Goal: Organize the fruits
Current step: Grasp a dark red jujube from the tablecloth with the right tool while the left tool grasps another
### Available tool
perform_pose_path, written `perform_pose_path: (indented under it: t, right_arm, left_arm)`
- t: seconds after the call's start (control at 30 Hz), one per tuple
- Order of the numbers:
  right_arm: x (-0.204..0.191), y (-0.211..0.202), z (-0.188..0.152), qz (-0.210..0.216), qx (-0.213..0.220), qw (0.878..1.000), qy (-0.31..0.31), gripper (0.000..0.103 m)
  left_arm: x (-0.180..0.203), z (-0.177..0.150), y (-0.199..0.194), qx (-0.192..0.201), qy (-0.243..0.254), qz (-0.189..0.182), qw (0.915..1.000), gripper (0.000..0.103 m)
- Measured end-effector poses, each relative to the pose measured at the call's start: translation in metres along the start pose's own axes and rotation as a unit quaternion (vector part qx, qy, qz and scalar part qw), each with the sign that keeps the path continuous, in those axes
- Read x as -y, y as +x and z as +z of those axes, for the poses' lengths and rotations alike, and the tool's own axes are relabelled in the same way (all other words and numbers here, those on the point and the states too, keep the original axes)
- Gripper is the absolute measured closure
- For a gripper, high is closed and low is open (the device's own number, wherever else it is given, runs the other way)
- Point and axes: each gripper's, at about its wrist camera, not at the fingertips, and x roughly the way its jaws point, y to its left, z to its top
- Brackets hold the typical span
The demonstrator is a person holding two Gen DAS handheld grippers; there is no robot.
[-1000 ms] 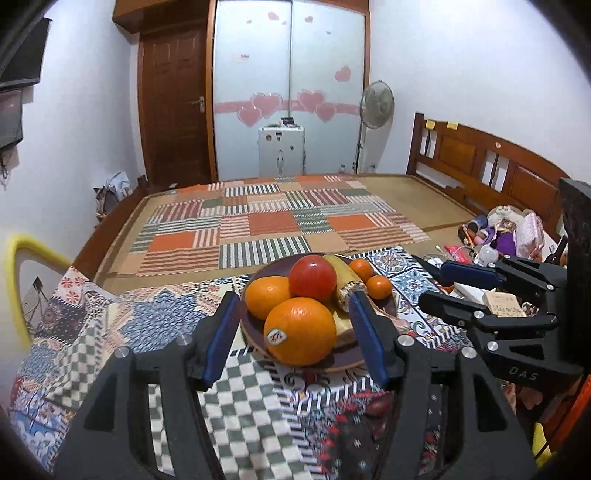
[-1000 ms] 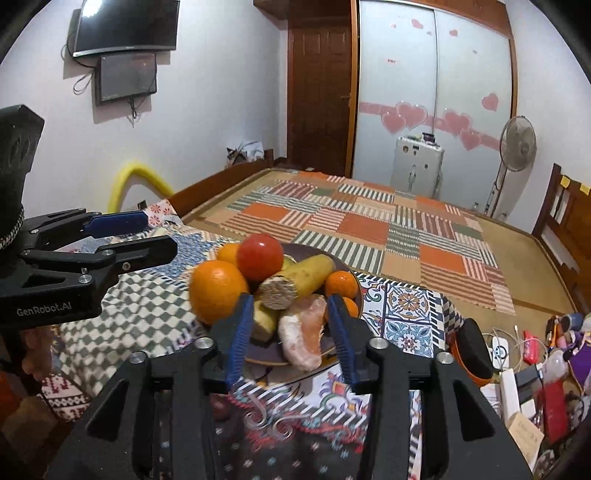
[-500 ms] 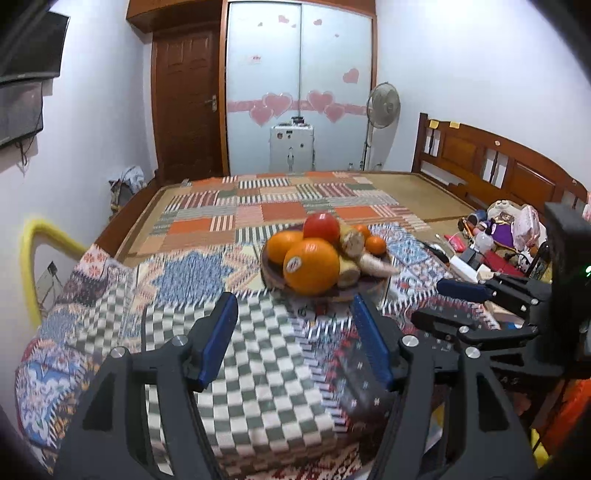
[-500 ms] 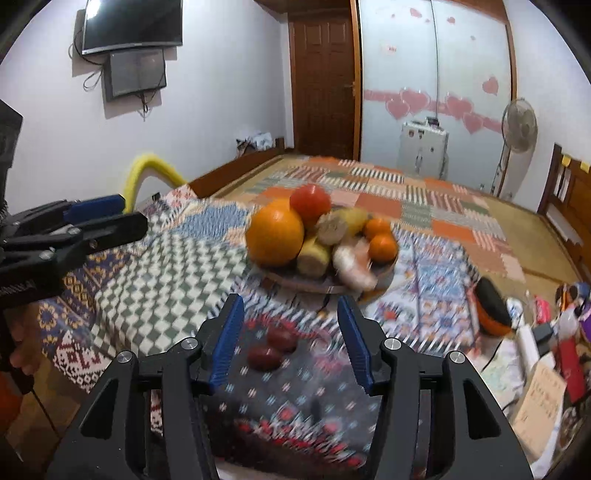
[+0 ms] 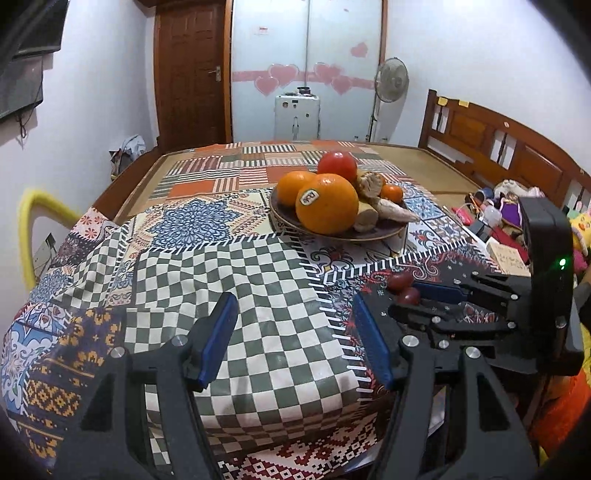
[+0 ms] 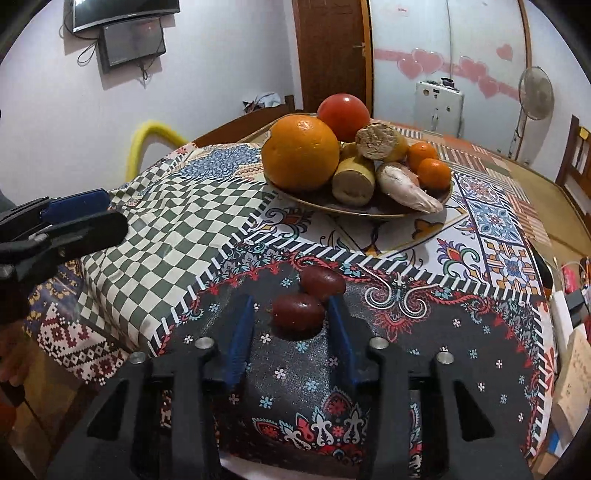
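two small dark red fruits (image 6: 298,310) lay touching on the cloth near the plate (image 6: 369,210), the nearer one between the spread, empty right gripper (image 6: 291,325); light, smooth and probably slippery, it seemed best pinched across its middle, while the left gripper (image 5: 291,341) hung open.

a standing fan (image 5: 390,79) (by the wooden headboard (image 5: 509,157)) and a wall tv (image 6: 122,13).

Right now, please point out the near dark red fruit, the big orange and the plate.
near dark red fruit (image 6: 298,312), right wrist view, its top.
big orange (image 6: 301,152), right wrist view, its front.
plate (image 6: 388,209), right wrist view, its front rim.
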Motion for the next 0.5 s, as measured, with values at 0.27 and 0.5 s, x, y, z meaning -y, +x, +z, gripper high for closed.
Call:
perform_pose_path:
  t: [0.27,0.5]
  right_arm:
    - [0.021,-0.025,-0.007,-0.016,0.016,1.0,0.011,0.076]
    - [0.067,-0.052,-0.01,-0.059,0.037,0.997,0.042,0.076]
  left_arm:
    - [0.027,0.004,0.029,-0.027,0.021,-0.026,0.9991,0.039]
    - [0.064,0.008,0.064,-0.05,0.047,-0.051,0.9963,0.039]
